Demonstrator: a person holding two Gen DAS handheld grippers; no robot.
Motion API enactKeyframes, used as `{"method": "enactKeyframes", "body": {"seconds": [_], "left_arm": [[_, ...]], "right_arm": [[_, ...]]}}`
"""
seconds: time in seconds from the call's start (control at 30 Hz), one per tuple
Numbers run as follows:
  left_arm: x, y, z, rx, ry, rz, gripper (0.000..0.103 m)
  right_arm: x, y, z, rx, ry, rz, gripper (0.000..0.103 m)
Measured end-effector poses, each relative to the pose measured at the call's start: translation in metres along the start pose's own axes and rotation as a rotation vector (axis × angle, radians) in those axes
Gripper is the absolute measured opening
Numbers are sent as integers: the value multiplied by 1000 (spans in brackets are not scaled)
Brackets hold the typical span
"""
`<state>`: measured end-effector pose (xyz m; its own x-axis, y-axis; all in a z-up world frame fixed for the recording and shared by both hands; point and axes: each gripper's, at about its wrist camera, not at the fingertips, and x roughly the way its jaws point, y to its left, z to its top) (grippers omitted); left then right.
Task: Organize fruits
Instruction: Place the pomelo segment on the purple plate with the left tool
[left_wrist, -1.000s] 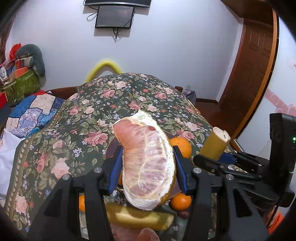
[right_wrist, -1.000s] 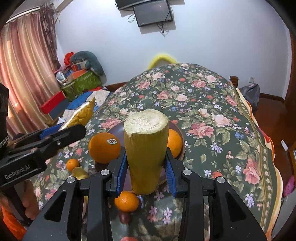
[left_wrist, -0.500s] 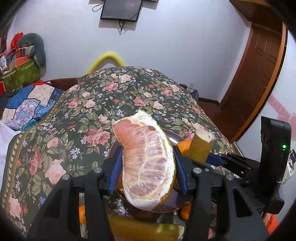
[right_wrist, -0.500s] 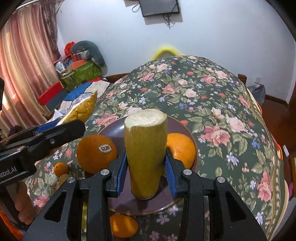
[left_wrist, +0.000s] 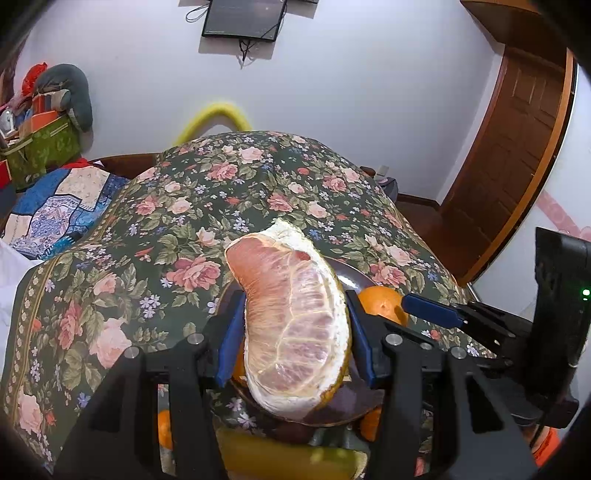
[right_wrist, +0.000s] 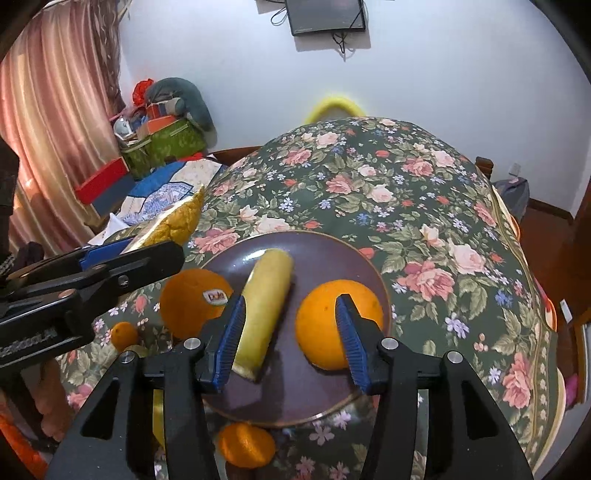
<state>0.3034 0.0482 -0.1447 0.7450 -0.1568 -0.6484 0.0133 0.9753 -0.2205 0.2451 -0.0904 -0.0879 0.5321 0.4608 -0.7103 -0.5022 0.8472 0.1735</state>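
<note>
My left gripper (left_wrist: 295, 332) is shut on a peeled pomelo wedge (left_wrist: 291, 325) and holds it above the near left side of a dark plate (right_wrist: 325, 254). In the right wrist view the wedge shows its yellow rind (right_wrist: 181, 218). My right gripper (right_wrist: 291, 332) is open over the plate. A yellow-green cut stalk piece (right_wrist: 264, 306) lies on the plate between two oranges, one with a sticker (right_wrist: 195, 301) and one plain (right_wrist: 332, 325). The plain orange also shows in the left wrist view (left_wrist: 382, 304).
The plate sits on a table with a floral cloth (right_wrist: 424, 206). Small oranges (right_wrist: 245, 445) (right_wrist: 123, 334) and a yellow fruit (left_wrist: 288, 458) lie on the cloth near the plate's front edge. A bed with clutter (right_wrist: 159, 147) stands to the left, a wooden door (left_wrist: 513, 147) to the right.
My right gripper lowered the stalk piece onto the plate and opened, and the piece now lies flat between the oranges. My left gripper moved forward over the plate with the pomelo wedge.
</note>
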Motion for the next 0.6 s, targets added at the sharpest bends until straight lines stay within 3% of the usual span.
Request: {"method": "enactKeyframes", "body": {"seconds": [0.37,0.6], "left_arm": [[24,-26,4,54,50,-1,52],[14,-27,4,58,36,24,59]], "right_arm": [[-26,-27,-10,59,-36,-32,47],[-30,-31,-19,66,-25,-16,47]]}}
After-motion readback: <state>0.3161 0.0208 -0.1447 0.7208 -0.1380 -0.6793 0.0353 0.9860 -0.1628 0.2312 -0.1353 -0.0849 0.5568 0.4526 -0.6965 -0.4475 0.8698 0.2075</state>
